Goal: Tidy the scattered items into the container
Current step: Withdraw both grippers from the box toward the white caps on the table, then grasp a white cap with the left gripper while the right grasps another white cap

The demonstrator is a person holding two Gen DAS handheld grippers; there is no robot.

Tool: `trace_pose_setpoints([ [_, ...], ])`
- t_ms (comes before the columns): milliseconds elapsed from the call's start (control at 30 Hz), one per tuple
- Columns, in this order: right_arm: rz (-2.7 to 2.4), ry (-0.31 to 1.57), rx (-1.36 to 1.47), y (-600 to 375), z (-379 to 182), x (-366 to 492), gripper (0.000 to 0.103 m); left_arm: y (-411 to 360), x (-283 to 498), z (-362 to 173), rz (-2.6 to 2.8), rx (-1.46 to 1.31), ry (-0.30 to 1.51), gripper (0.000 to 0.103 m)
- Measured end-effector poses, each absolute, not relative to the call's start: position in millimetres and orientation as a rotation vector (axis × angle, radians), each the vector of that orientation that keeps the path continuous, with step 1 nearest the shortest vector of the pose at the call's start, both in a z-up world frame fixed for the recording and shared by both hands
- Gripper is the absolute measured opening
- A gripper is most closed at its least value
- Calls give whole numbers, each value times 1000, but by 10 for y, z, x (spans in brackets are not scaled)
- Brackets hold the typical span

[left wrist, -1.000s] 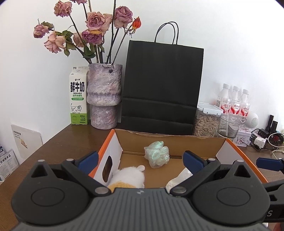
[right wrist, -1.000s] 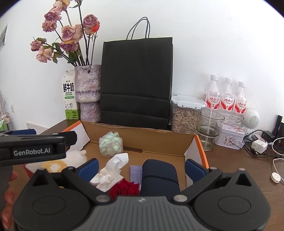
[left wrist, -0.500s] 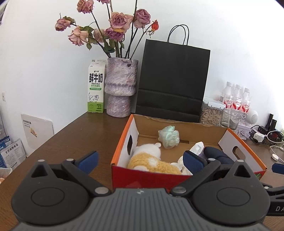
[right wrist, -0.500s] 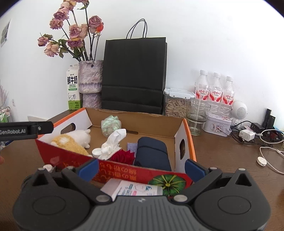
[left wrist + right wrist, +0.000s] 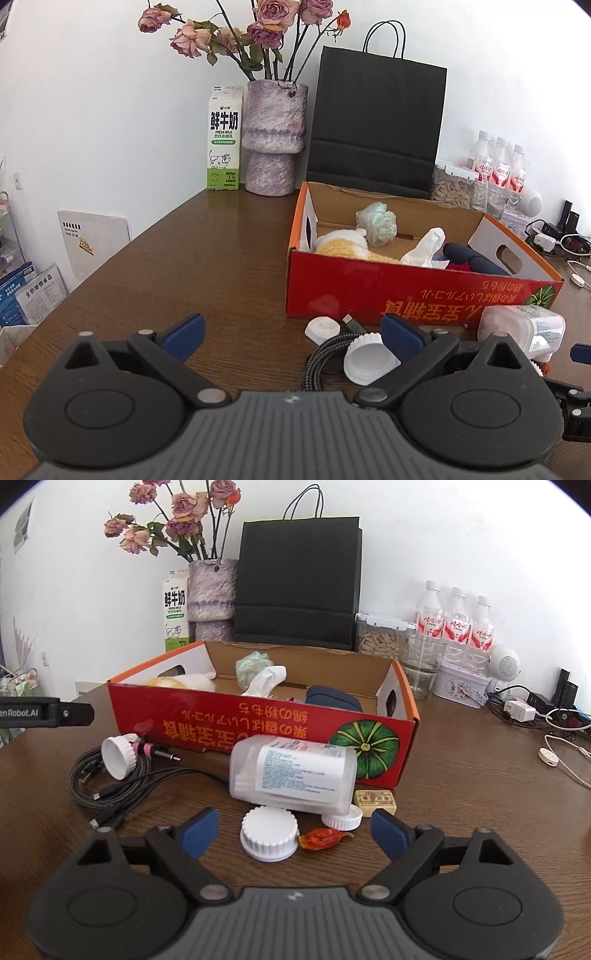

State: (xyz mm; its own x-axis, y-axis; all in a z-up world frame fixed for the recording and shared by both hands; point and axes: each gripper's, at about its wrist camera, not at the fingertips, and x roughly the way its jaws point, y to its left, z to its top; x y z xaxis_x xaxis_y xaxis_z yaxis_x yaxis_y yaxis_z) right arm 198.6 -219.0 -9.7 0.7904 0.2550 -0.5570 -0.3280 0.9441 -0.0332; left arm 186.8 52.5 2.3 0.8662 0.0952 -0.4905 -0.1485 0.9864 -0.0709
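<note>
Left wrist view, jaws: the left gripper (image 5: pixel 291 334) hangs low over the brown surface (image 5: pixel 207 266), jaws wide apart with nothing between the pads.
Left wrist view, container: the red cardboard box (image 5: pixel 417 291) stands ahead and to the right, already holding a plush toy (image 5: pixel 347 245), a crumpled tissue (image 5: pixel 424 249) and a pale green pouf (image 5: pixel 376 223).
Left wrist view, loose items: a white cap (image 5: pixel 369 360) lies on its side against a braided cable (image 5: pixel 317 363), right at the inner face of the right-hand finger; a flat white lid (image 5: pixel 322 329) sits just beyond, against the box's front wall.

Right wrist view, jaws: the right gripper (image 5: pixel 293 829) has its jaws parted but just been narrowing, pressing on nothing.
Right wrist view, nearest item: a ribbed white lid (image 5: pixel 269 834) lies flat between the two fingers, closer to the left one, a dried red scrap (image 5: pixel 323 840) touching its right side.
Right wrist view, bottle: the translucent bottle (image 5: pixel 293 771) lies toppled just behind, long axis across the view, mouth toward the right, in front of the box.
Right wrist view, judgement: the right gripper looks nearer a pick; the ribbed lid is the likely target, then up and forward over the box's near wall.
</note>
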Motion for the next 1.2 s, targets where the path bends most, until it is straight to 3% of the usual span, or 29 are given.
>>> trace_pose_setpoints([
  [167, 334, 591, -136, -2110, -127, 2020, 61, 572, 1848, -53, 125, -124, 520, 103],
  [467, 323, 606, -164, -1995, -196, 2115, 55, 569, 1865, -130, 99, -133, 535, 103],
  [933, 313, 591, -149, -2031, -227, 2079, 55, 514, 1855, -147, 73, -123, 532, 103],
  [1000, 319, 591, -149, -2031, -228, 2078, 52, 468, 1862, -134, 63, -109, 528, 103],
  [1100, 340, 589, -139, -2038, -226, 2070, 35, 384, 1895, -130, 52, -85, 536, 103],
  [1200, 348, 583, -140, -2029, -220, 2055, 35, 300, 1907, -123, 43, -61, 531, 103],
])
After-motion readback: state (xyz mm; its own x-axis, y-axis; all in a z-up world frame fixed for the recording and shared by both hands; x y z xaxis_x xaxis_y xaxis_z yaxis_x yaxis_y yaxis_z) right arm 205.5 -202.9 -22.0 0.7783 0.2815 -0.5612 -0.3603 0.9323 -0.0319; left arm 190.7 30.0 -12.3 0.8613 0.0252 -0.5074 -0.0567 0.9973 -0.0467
